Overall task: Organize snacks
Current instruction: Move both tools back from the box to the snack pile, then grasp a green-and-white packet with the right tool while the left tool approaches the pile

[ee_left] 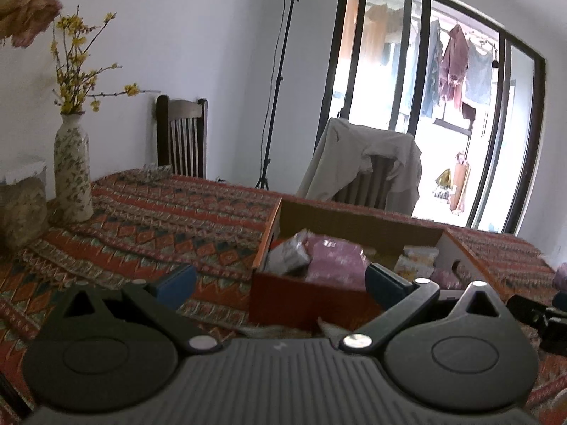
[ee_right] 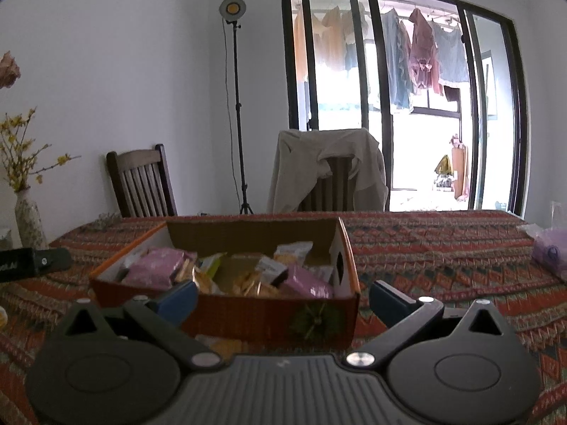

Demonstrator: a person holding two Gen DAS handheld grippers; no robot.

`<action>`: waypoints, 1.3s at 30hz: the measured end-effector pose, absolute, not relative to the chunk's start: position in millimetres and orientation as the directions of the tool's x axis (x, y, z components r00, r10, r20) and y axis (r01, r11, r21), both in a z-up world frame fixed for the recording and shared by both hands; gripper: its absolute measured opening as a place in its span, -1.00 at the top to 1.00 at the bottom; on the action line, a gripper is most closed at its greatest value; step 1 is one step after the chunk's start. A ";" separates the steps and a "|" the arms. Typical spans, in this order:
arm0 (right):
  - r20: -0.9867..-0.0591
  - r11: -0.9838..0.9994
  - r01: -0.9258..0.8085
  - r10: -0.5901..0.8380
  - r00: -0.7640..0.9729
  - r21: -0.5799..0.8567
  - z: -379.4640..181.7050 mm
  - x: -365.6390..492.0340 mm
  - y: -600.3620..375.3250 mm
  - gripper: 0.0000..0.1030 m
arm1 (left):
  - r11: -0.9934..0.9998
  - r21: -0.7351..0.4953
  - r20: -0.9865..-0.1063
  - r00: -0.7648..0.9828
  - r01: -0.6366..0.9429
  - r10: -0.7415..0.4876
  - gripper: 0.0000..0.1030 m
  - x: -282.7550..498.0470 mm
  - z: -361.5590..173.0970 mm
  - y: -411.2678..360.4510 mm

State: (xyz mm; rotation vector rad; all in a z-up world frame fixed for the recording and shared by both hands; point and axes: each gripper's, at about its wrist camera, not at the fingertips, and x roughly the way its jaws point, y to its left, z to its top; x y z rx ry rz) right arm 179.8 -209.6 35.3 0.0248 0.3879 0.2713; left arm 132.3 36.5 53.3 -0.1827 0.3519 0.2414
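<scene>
Left tool (ee_left: 280, 283): fingers spread apart, nothing between them; held above the tabletop (ee_left: 149, 226), facing the box's left near corner.
Right tool (ee_right: 283, 297): fingers spread apart, nothing held; facing the near wall of the box.
Snack box (ee_right: 269, 315): open cardboard box on the patterned tabletop, holding loose snack packets (ee_right: 156, 269), pink, yellow and white, piled unevenly.
Stray packet (ee_right: 549, 251): pale purple bag at the right edge of the tabletop, well apart from the box.
Risk, collision: both tools sit low and close to the near wall; a forward reach would likely push the box instead of clearing its rim.
Risk, grasp: packets overlap; closing on one may catch a neighbour or slip on the film.
Risk, vase (ee_left: 72, 166): stands upright left of the left tool; a wide leftward swing could topple it.
</scene>
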 end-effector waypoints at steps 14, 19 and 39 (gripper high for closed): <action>-0.450 0.965 -0.250 0.258 0.855 0.077 5.6 165.8 -216.3 -1.00 | 0.952 -0.087 -0.435 0.871 -0.292 0.227 -1.00 116.0 15.3 55.4; -0.469 0.966 -0.247 0.255 0.846 0.081 -0.6 167.6 -217.4 -1.00 | 0.955 -0.100 -0.457 0.866 -0.278 0.205 -1.00 117.4 5.4 59.2; -0.487 0.957 -0.263 0.290 0.824 0.124 0.2 173.9 -217.5 -1.00 | 0.950 -0.154 -0.445 0.877 -0.272 0.179 -1.00 113.0 -0.2 67.9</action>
